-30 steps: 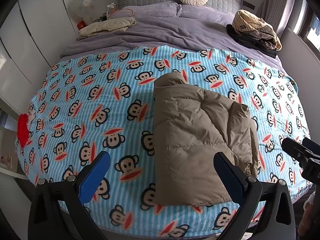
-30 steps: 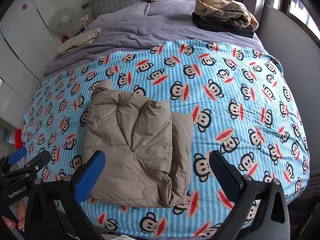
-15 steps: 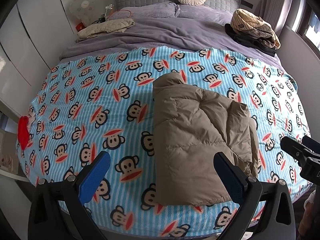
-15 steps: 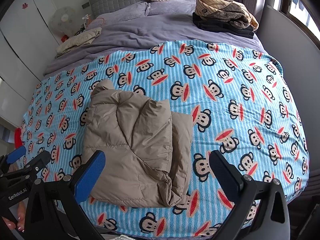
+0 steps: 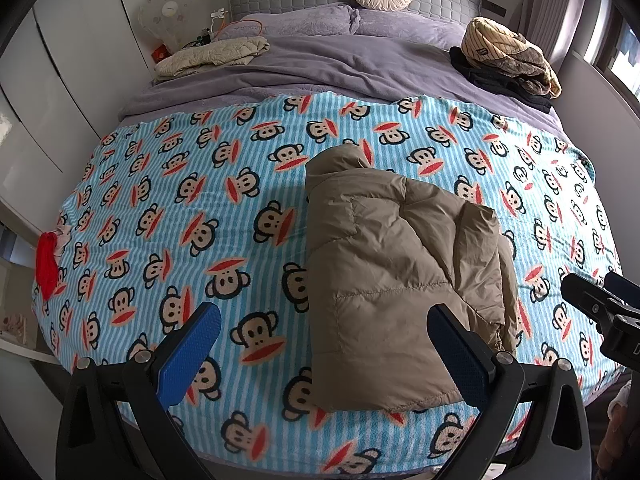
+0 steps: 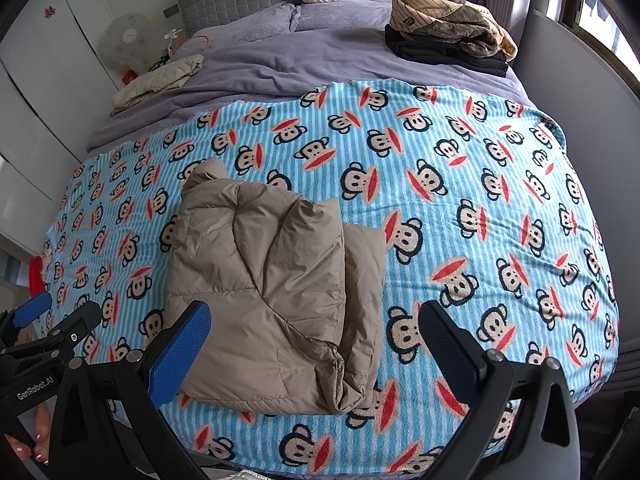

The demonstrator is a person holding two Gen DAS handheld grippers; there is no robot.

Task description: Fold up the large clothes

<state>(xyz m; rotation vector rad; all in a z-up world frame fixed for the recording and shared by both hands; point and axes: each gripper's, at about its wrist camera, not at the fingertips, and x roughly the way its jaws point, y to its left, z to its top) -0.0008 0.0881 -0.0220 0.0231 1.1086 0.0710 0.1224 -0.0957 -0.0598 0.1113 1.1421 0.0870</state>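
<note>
A tan puffer jacket (image 5: 396, 280) lies folded into a thick bundle on the blue monkey-print blanket (image 5: 192, 208), near the bed's front edge. It also shows in the right wrist view (image 6: 276, 284). My left gripper (image 5: 324, 344) is open and empty, held above the front edge with its right finger over the jacket's near corner. My right gripper (image 6: 316, 344) is open and empty, above the jacket's near right side. Neither touches the jacket. The right gripper's tip shows in the left wrist view (image 5: 600, 304), and the left gripper's tip in the right wrist view (image 6: 52, 320).
A purple duvet (image 5: 320, 68) covers the far half of the bed. A pile of clothes (image 5: 508, 60) sits at the back right, a beige folded item (image 5: 212, 56) at the back left. A red cloth (image 5: 46, 264) hangs at the left edge. White wardrobes stand left.
Both grippers have drifted very slightly; the view shifts a little. The jacket has not moved and both grippers stay open.
</note>
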